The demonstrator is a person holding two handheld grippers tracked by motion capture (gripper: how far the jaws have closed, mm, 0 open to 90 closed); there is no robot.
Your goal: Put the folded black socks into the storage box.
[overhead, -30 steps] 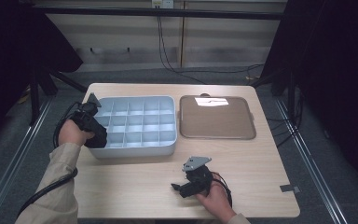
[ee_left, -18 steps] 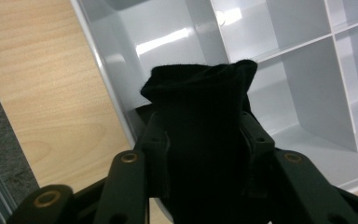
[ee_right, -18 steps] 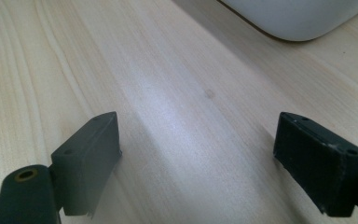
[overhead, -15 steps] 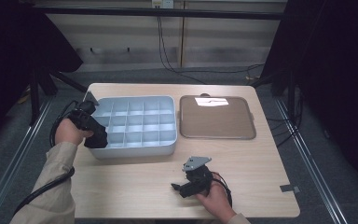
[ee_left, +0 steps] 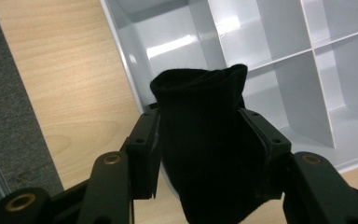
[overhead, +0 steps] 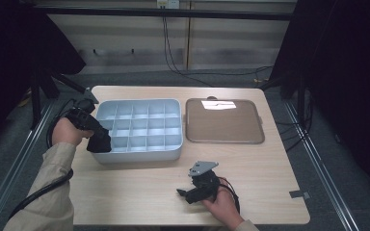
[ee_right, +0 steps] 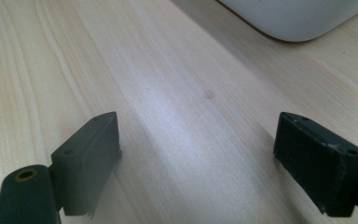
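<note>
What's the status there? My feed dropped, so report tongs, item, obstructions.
Left tongs shut on black cloth, at grey divider bin's near-left corner. Right tongs open, low over bare table. Nothing in the way.

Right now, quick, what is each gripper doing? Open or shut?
Left gripper: shut on the black cloth, over the grey divided tray.
Right gripper: open, holding nothing, low over the wooden table.

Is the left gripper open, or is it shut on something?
Shut. The left gripper clamps a black cloth between its jaws, above the left edge of the grey compartment tray.
</note>
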